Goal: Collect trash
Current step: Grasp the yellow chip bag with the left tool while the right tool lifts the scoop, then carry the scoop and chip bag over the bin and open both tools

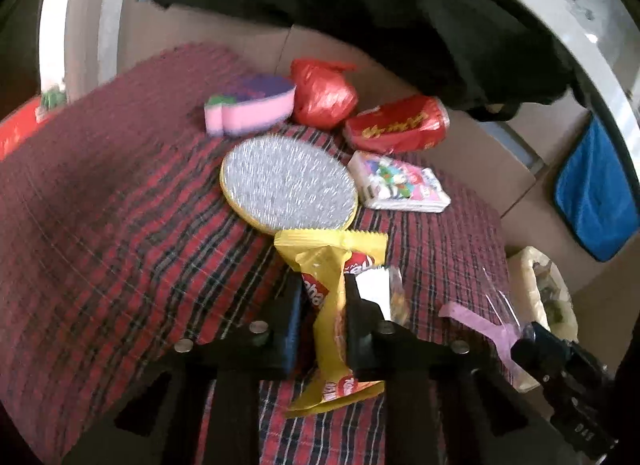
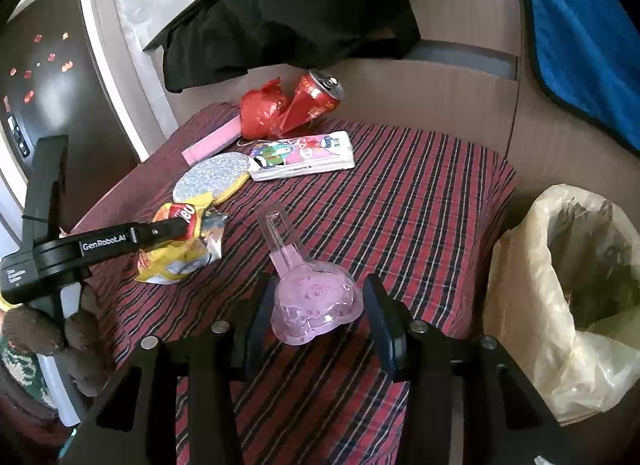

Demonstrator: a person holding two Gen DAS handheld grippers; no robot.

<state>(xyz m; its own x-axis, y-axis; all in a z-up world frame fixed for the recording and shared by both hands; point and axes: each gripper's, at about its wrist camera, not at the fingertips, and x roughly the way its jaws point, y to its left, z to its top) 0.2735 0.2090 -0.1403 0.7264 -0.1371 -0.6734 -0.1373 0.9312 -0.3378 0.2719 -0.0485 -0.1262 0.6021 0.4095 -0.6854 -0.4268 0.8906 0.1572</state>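
My left gripper (image 1: 322, 297) is shut on a yellow snack wrapper (image 1: 332, 261) over the plaid-covered table (image 1: 120, 205); it also shows in the right wrist view (image 2: 176, 249), held by the left gripper (image 2: 182, 227). My right gripper (image 2: 316, 313) stands around a clear pink heart-shaped plastic container (image 2: 316, 303), its jaws a little apart from the sides. A red plastic bag (image 1: 322, 93) and a crushed red can (image 1: 396, 125) lie at the table's far side. The bin (image 2: 568, 293), lined with a pale bag, stands right of the table.
A pink and purple sponge (image 1: 252, 105), a glittery round mat (image 1: 288, 183) and a colourful tissue pack (image 1: 400, 183) lie on the table. A black cloth (image 1: 360, 5) hangs behind. A blue towel (image 2: 584, 33) hangs at right. A brown plush toy (image 2: 52, 329) sits at lower left.
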